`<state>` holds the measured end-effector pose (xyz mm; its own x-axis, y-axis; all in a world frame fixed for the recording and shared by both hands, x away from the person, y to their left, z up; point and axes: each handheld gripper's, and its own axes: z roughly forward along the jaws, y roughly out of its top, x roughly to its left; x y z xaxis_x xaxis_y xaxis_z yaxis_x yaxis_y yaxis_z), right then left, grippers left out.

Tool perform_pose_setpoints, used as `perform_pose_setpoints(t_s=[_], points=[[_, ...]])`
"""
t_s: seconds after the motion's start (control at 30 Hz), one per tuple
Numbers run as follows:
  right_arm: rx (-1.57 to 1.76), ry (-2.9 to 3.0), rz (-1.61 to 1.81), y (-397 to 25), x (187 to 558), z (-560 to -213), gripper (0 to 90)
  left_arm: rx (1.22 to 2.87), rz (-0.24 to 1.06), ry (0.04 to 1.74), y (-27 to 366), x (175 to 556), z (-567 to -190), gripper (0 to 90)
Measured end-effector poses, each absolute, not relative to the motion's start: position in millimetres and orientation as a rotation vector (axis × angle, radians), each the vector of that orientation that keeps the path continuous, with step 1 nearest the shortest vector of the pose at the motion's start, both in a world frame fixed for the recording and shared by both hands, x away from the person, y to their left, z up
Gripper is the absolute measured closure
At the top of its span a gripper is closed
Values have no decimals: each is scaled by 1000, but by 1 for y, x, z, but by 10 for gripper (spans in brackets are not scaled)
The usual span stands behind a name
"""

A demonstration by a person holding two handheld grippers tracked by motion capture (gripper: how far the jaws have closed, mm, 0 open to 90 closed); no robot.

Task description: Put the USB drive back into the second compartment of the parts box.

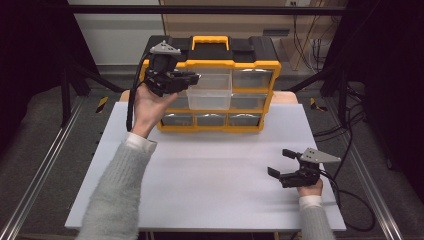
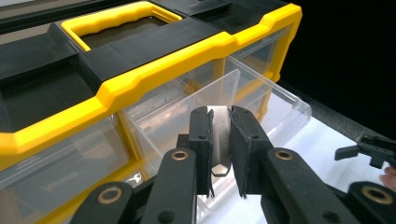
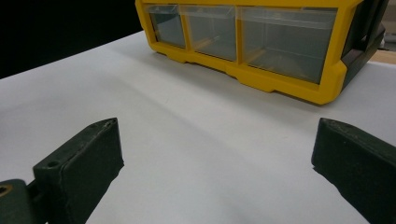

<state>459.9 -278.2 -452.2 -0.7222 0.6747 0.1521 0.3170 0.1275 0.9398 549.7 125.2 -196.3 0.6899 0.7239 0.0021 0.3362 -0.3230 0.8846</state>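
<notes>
White table [image 1: 210,185] carries a yellow-and-black drawer organizer [image 1: 250,65] at twelve o'clock; no lettering is legible on it. Left gripper [image 2: 219,149], above the pulled-out clear drawer [image 1: 210,97], is clenched on a small metal piece [image 2: 219,140]. Right gripper [image 1: 280,162], at four o'clock, rests spread wide.

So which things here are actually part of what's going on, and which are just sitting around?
In play:
- left gripper, shut on a small metal piece
- pulled-out clear drawer of the yellow organizer

Idle:
- right gripper, open, low over the white table
- closed bottom drawers
</notes>
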Motion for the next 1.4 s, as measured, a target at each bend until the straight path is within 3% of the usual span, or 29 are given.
perform_pose_setpoints(t_s=[0.57, 0.63, 0.67, 0.7, 0.73, 0.77, 1.0, 1.03, 1.07, 1.1, 1.2, 1.4], points=[[964, 2098, 1625, -278, 460, -452, 22, 1947, 486, 855, 110, 571, -218, 780], [965, 2097, 1624, -279, 460, -452, 22, 1920, 474, 854, 114, 569, -217, 730], [966, 2098, 1626, -278, 460, -452, 22, 1911, 474, 854, 116, 568, -216, 652], [966, 2098, 1626, -278, 460, -452, 22, 1903, 480, 852, 118, 566, -215, 652], [965, 2098, 1625, -278, 460, -452, 22, 1892, 487, 850, 120, 564, -215, 555], [965, 2098, 1625, -278, 460, -452, 22, 1882, 494, 849, 123, 561, -214, 555], [965, 2097, 1622, -279, 460, -452, 22, 1798, 510, 797, 149, 544, -221, 245], [965, 2097, 1622, -279, 460, -452, 22, 1791, 518, 785, 153, 541, -223, 245], [968, 2098, 1621, -278, 460, -452, 22, 1780, 527, 784, 156, 539, -224, 177], [968, 2098, 1621, -278, 460, -452, 22, 1770, 533, 777, 160, 536, -226, 177], [965, 2102, 1619, -278, 460, -453, 22, 1743, 549, 774, 170, 529, -230, 50], [968, 2101, 1618, -278, 460, -453, 22, 1701, 561, 757, 196, 514, -246, 23]])
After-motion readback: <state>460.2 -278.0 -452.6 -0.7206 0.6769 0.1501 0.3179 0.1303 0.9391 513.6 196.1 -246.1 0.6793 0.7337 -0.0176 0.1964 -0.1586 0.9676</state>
